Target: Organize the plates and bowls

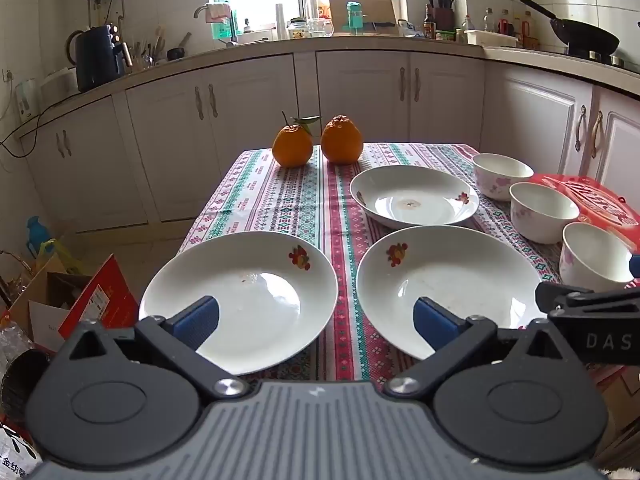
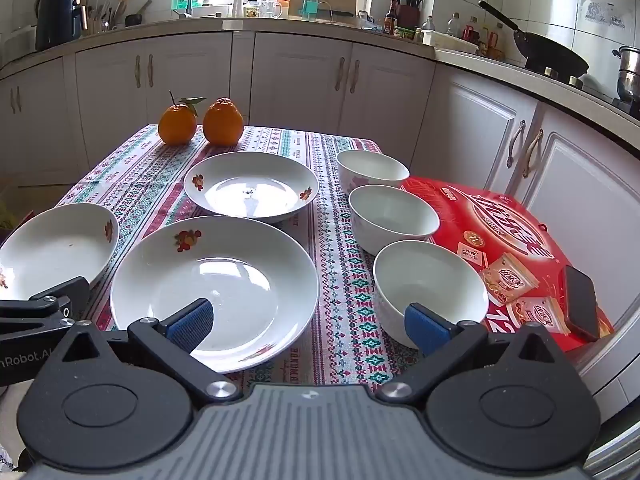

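Three white plates with fruit prints lie on the patterned tablecloth: near left (image 1: 240, 300) (image 2: 56, 248), near middle (image 1: 452, 280) (image 2: 216, 288), and far (image 1: 414, 196) (image 2: 252, 186). Three white floral bowls stand in a row at the right: far (image 1: 502, 174) (image 2: 372, 168), middle (image 1: 542, 210) (image 2: 394, 216), near (image 1: 596, 256) (image 2: 430, 284). My left gripper (image 1: 316, 322) is open and empty, hovering at the table's front edge between the two near plates. My right gripper (image 2: 310, 326) is open and empty, between the middle plate and the near bowl.
Two oranges (image 1: 316, 142) (image 2: 200, 122) sit at the table's far edge. A red snack box (image 2: 508, 248) with a black phone (image 2: 582, 302) on it lies right of the bowls. Cardboard boxes (image 1: 80, 304) stand on the floor at left. Kitchen cabinets (image 1: 360, 92) are behind.
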The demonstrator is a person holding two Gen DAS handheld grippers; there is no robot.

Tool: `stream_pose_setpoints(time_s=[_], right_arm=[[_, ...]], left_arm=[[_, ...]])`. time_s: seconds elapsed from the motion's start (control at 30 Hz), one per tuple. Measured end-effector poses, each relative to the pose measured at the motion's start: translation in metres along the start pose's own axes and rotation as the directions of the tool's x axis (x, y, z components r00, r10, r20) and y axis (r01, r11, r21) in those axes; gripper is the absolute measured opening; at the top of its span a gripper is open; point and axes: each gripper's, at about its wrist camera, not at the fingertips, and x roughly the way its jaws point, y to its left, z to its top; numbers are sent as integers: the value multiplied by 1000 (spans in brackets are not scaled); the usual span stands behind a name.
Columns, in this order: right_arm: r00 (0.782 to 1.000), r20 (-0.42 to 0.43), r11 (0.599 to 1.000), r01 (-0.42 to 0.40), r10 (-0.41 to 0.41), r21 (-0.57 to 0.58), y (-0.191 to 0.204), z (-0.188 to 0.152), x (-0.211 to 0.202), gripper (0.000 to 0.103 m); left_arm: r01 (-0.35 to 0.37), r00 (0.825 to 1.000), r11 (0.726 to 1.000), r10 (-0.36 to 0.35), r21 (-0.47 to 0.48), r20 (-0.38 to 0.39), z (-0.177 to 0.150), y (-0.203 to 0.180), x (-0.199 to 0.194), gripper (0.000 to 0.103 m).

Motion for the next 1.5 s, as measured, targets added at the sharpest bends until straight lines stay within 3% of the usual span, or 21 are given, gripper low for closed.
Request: stream_pose_setpoints(time_s=[1.5], right_arm=[[1000,13,1000,7,-7,-1,1,-1,-1,103]], left_arm=[[16,1000,1000,-16,-17,-2,0,-1,1,102]])
